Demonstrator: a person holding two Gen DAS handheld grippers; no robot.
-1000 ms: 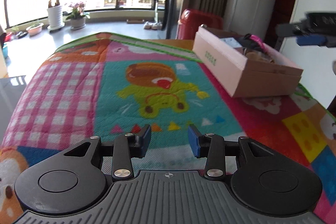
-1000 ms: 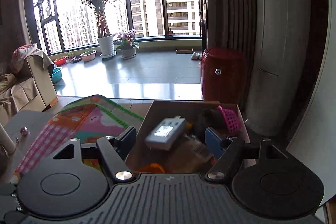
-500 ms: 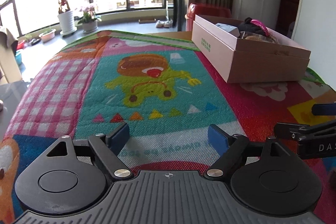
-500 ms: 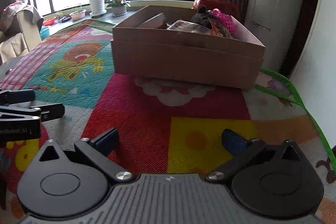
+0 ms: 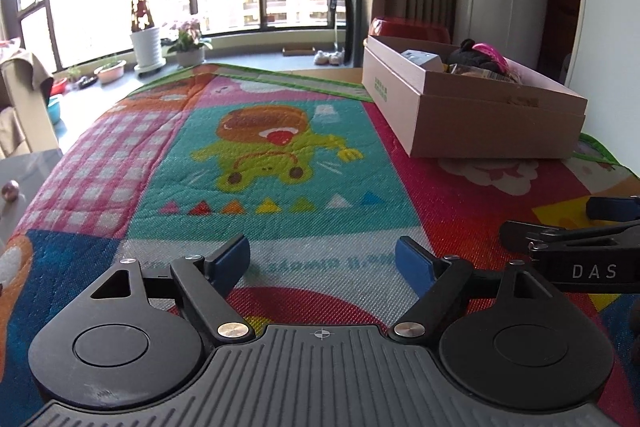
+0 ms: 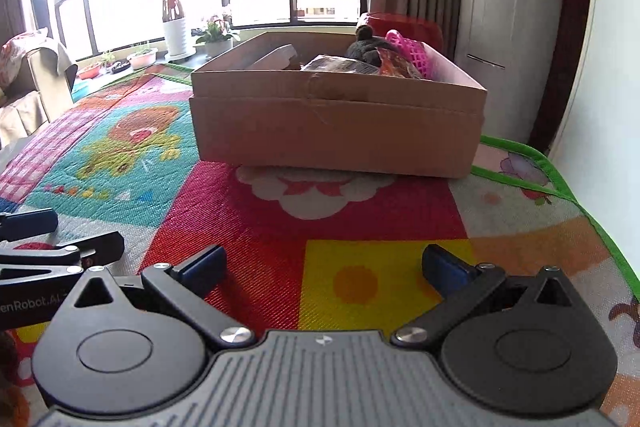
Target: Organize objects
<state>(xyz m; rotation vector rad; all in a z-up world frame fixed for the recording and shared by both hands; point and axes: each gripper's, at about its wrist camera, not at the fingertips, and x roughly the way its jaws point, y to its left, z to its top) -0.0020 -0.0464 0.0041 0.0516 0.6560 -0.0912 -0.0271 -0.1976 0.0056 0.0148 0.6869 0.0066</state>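
Resting low: both grippers sit just above the play mat [image 5: 280, 147], side by side, pointing toward the cardboard box [image 6: 336, 131].
Left gripper [image 5: 322, 261]: jaws spread wide, having just opened, with nothing between the blue pads but bare mat.
Right gripper [image 6: 324, 265]: jaws as wide as they go, having just opened, also empty; it sits in front of the box's near wall.
Box: stands on the far right corner of the mat, close to the white wall, its top open.
Box contents: a white gadget [image 5: 420, 59], a dark plush toy [image 6: 366, 47], a pink mesh basket [image 6: 412, 53] and some crinkly wrappers [image 6: 340, 65] lie piled inside, poking above the rim.
Mat away from the box: no loose item shows on it in either view.
Likely reason for the pose: with everything gathered into the box and the mat bare, the open empty jaws read as a rest position, so the tidying looks finished or nearly so.
Beyond the box: a red stool [image 6: 400, 25] stands behind it; potted plants [image 5: 148, 39] line the window.
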